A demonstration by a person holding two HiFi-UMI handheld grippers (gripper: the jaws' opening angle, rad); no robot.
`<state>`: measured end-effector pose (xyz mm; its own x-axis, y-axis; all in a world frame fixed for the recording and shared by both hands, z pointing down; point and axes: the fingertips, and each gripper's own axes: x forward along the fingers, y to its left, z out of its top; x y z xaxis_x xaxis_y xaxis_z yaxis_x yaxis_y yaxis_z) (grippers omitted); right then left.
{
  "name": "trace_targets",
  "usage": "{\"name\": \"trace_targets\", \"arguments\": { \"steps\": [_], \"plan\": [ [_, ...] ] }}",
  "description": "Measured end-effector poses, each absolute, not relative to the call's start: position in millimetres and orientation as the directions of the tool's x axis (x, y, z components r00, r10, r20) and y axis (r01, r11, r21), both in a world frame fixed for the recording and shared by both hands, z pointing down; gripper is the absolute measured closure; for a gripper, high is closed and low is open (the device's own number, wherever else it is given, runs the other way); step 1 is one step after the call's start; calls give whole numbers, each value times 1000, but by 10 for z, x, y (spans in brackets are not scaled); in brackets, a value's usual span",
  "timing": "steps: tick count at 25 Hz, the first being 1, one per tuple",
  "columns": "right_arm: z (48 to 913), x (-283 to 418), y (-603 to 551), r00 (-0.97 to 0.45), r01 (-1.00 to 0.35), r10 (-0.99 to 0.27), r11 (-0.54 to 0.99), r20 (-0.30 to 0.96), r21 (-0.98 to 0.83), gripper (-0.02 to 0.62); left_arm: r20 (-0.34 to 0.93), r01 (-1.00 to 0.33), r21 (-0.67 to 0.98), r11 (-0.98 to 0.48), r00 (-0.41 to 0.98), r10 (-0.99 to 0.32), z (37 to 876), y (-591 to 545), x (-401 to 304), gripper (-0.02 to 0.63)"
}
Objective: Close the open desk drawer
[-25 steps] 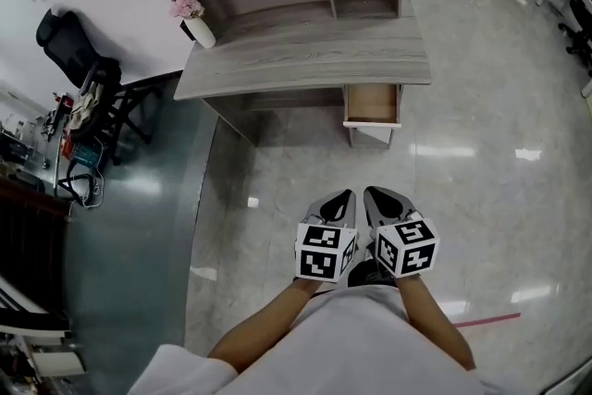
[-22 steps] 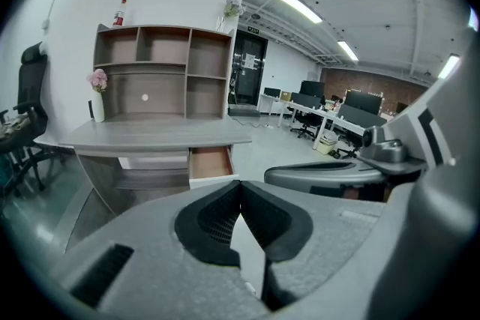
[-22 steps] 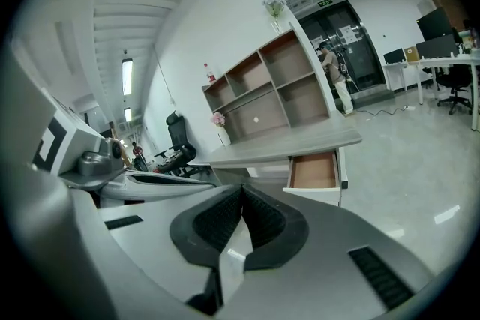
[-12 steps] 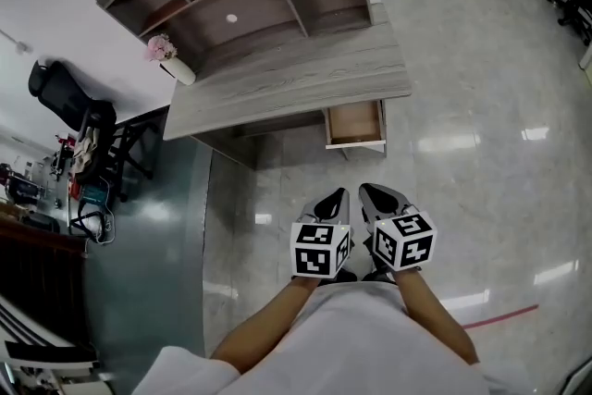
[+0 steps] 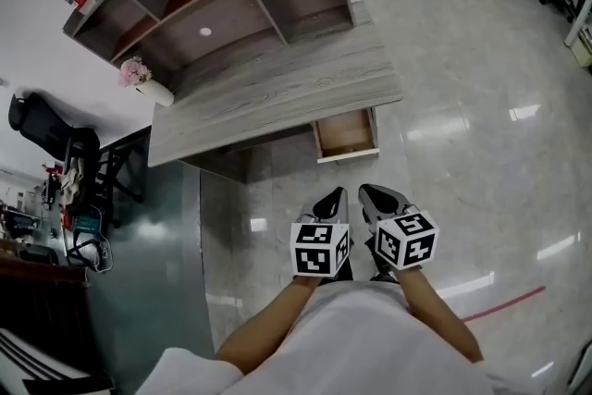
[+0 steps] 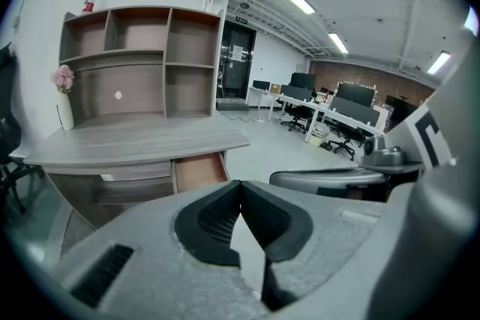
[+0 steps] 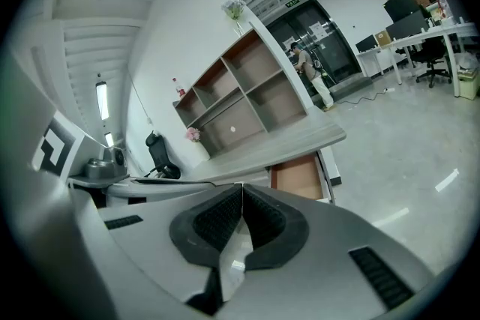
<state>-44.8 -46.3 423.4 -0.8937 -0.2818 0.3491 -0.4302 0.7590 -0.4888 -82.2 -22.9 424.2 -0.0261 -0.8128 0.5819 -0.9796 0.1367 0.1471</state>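
Note:
A grey wood desk (image 5: 277,97) with a shelf unit stands ahead. Its drawer (image 5: 347,134) is pulled out at the right end, light brown inside, with a white front. The drawer (image 6: 199,170) also shows in the left gripper view, and the drawer (image 7: 300,177) in the right gripper view. My left gripper (image 5: 335,199) and right gripper (image 5: 375,195) are held side by side over the floor, short of the drawer. Both are shut with nothing between the jaws. The left gripper (image 6: 240,187) and right gripper (image 7: 242,189) point toward the desk.
A pink flower vase (image 5: 143,80) stands on the desk's left end. A black office chair (image 5: 46,129) and cluttered stands are at the left. Glossy tiled floor (image 5: 462,134) spreads to the right, with a red line (image 5: 504,302) near my feet. Office desks and chairs (image 6: 330,116) fill the far room.
Both grippers have moved toward the desk together. The desk and open drawer now lie nearer and further left in the head view. Both grippers stay shut.

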Motion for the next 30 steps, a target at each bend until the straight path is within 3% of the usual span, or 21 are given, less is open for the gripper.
{"name": "trace_targets", "arguments": {
  "steps": [13, 25, 28, 30],
  "plan": [
    [4834, -1129, -858, -851, -519, -382, 505, 361, -689, 594, 617, -986, 159, -39, 131, -776, 4577, -878, -1654, 600],
    [5646, -1308, -1238, -779, -556, -497, 267, 382, -787, 590, 656, -978, 161, -133, 207, -726, 5087, -1301, -2009, 600],
    [5867, -1334, -1289, -777, -542, -499, 218, 384, -812, 517, 669, -975, 160, -157, 224, -709, 5245, -1378, -1990, 600],
    [5990, -1352, -1310, -770, -539, -506, 189, 390, -820, 509, 677, -972, 155, -178, 236, -697, 5326, -1415, -1971, 600]
  ]
}}
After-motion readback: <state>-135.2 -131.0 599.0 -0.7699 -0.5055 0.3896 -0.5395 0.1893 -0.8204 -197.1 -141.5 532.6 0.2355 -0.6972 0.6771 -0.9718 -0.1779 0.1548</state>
